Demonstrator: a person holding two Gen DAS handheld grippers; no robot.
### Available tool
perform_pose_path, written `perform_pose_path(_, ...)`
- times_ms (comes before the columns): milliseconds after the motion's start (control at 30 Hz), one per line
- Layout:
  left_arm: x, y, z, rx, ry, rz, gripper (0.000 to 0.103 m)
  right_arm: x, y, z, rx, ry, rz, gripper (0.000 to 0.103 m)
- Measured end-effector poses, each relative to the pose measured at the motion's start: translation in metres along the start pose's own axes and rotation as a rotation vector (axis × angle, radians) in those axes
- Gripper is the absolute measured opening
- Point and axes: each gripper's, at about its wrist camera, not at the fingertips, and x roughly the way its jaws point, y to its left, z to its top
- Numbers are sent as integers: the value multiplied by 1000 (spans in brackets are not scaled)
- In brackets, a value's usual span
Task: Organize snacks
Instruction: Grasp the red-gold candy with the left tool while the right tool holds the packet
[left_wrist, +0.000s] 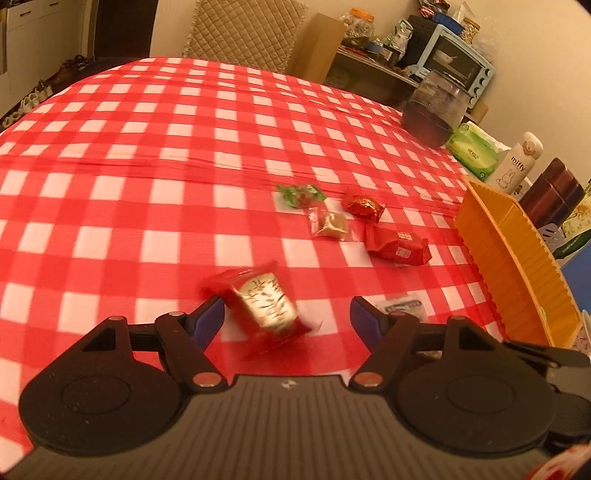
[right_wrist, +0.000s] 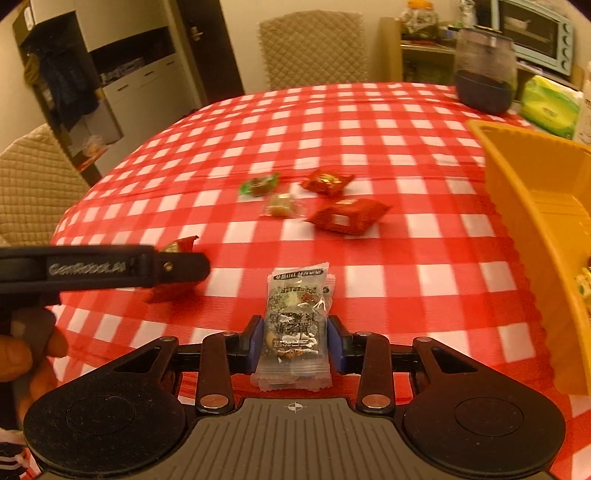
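Note:
My left gripper (left_wrist: 287, 314) is open over the checked table; a red-and-white snack packet (left_wrist: 264, 308) lies blurred between its fingers, nearer the left one. My right gripper (right_wrist: 295, 341) is shut on a clear snack packet (right_wrist: 295, 325), held just above the cloth. Four more snacks lie ahead: a green candy (left_wrist: 301, 194), a clear-wrapped candy (left_wrist: 332, 223), a red round snack (left_wrist: 364, 205) and a red packet (left_wrist: 399, 246). An orange bin (right_wrist: 532, 206) stands at the right with some snacks inside. The left gripper (right_wrist: 110, 267) also shows in the right wrist view, over the red packet (right_wrist: 175, 288).
At the table's far right stand a dark jar (left_wrist: 434, 109), a green tissue pack (left_wrist: 474, 153), a white bottle (left_wrist: 515, 164) and a brown box (left_wrist: 554, 194). Padded chairs (right_wrist: 314, 48) stand at the far side and the left. A shelf with a toaster oven (left_wrist: 456, 62) is behind.

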Motion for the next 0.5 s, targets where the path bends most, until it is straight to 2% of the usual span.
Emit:
perform_pose_path(100, 10, -5, 0, 26, -3, 18, 64, -3, -7, -1, 22, -6, -12, 37)
perform_pose_path(233, 10, -9, -2, 91, -8, 67, 44, -4, -15, 0, 46, -12, -15, 37)
perform_pose_path(367, 8, -9, -6, 153, -1, 103, 33, -4, -12, 0, 37, -17, -17, 37)
perform_pose_path(400, 8, -10, -6, 169, -2, 115, 27, -4, -12, 0, 39, -17, -14, 37)
perform_pose_path(500, 6, -12, -8, 196, -4, 125, 24, -2, -12, 1, 46, -21, -12, 37)
